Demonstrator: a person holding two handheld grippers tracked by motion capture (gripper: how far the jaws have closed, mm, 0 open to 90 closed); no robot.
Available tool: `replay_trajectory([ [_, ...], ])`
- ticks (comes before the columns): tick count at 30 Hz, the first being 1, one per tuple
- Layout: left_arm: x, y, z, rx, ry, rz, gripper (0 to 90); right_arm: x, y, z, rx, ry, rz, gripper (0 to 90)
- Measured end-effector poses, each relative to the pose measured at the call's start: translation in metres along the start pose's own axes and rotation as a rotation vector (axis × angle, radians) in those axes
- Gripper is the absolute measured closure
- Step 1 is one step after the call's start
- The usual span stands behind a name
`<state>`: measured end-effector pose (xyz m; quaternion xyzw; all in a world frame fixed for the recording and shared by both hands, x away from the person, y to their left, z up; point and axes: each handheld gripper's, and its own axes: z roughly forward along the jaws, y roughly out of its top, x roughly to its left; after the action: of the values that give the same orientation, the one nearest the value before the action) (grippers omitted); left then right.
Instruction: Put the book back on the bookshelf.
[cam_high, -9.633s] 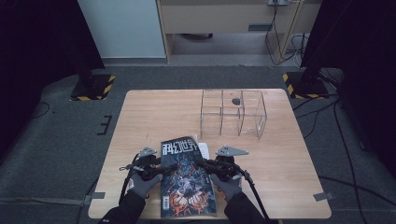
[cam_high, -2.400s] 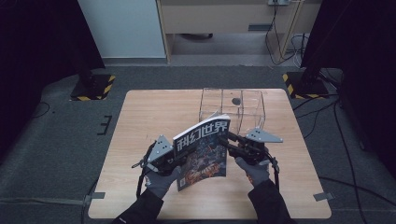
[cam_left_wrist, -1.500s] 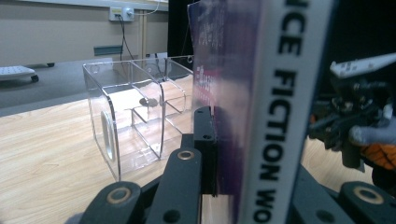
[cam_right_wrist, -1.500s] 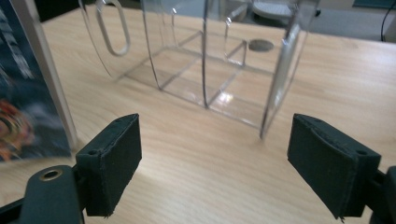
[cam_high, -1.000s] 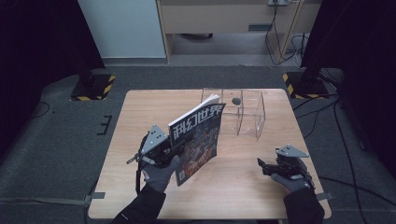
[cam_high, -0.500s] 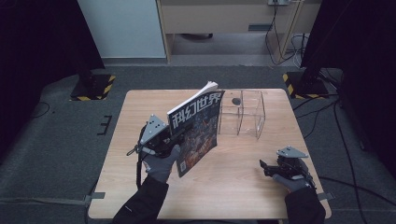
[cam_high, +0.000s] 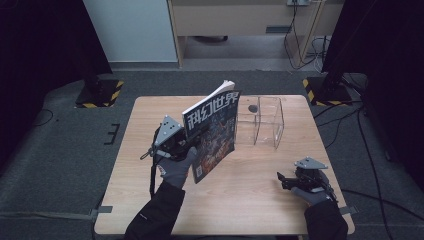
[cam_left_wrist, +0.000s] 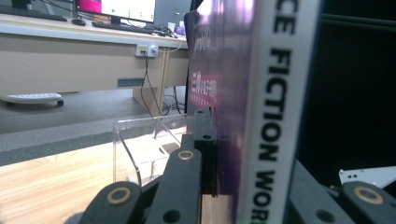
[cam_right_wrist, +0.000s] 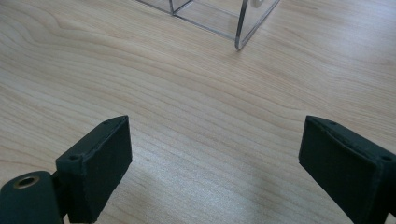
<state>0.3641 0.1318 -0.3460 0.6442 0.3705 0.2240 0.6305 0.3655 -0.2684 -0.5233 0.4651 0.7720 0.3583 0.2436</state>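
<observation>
step: carrying the magazine (cam_high: 212, 132) to the clear acrylic holder (cam_high: 260, 121) | left gripper (cam_high: 190, 144) pinches its spine, upright, above the table (cam_high: 150, 115) | right gripper (cam_high: 286, 181) spread wide, idle | next: probably line it up with a slot and lower it in

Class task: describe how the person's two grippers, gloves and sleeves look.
Both the left gripper and the right gripper are black, each topped by a grey three-cornered plate. A black cable trails from the left one. The jaws are flat black pads. The person wears grey gloves and dark sleeves.
</observation>
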Motion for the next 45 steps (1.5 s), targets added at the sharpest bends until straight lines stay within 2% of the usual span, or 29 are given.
replay_trajectory([
  [4,0.0,0.004,0.003,-0.013,0.003,0.0,82.1,-0.001,0.0,0.002,0.015,0.001,0.004,9.4],
  [11,0.004,0.011,0.008,-0.038,0.015,-0.023,82.1,-0.001,0.0,0.004,0.015,0.002,0.001,9.4],
  [18,0.009,0.018,0.011,-0.062,0.041,-0.029,82.1,0.0,-0.001,0.004,0.025,0.003,-0.002,9.5],
  [26,0.012,0.02,0.02,-0.078,0.057,-0.05,82.1,0.0,0.0,0.004,0.022,-0.001,-0.009,9.5],
  [33,0.009,0.024,0.029,-0.095,0.098,-0.018,82.1,-0.001,-0.001,0.005,0.028,-0.001,-0.015,9.6],
  [45,0.018,0.029,0.046,-0.116,0.126,-0.059,82.0,0.0,-0.001,0.007,0.04,-0.001,-0.017,9.5],
])
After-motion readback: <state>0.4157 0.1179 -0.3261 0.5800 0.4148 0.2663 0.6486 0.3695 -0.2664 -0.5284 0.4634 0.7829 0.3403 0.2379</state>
